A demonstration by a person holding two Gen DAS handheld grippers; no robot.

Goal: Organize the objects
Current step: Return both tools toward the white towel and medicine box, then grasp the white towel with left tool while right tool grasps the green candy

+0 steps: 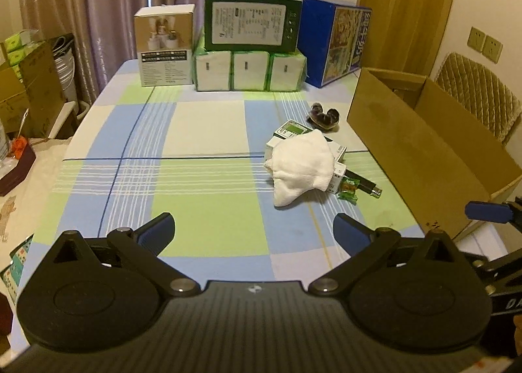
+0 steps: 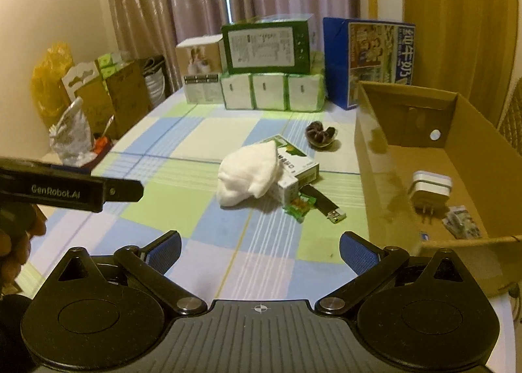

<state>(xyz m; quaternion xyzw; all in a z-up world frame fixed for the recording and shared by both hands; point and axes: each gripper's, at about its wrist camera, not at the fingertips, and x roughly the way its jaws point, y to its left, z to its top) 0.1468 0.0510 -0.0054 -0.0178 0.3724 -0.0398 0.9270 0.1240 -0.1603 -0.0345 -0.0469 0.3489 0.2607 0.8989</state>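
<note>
Left gripper (image 1: 253, 232) and right gripper (image 2: 260, 250) wide apart, empty, above tablecloth (image 1: 202, 131).

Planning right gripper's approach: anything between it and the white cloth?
Nothing: bare checked tablecloth lies between the open right gripper and the white cloth, per right wrist view.

**Two black handheld grippers with blue pads**

The left gripper (image 1: 253, 232) and the right gripper (image 2: 260, 250) look alike: a ribbed dark-grey body bearing a small crosshair mark, two round black discs, and black link arms fixed by silver screws. Their fingers (image 2: 164, 250) carry textured blue pads. One black side bar reads "GenRobot.AI" in pale letters.
</note>
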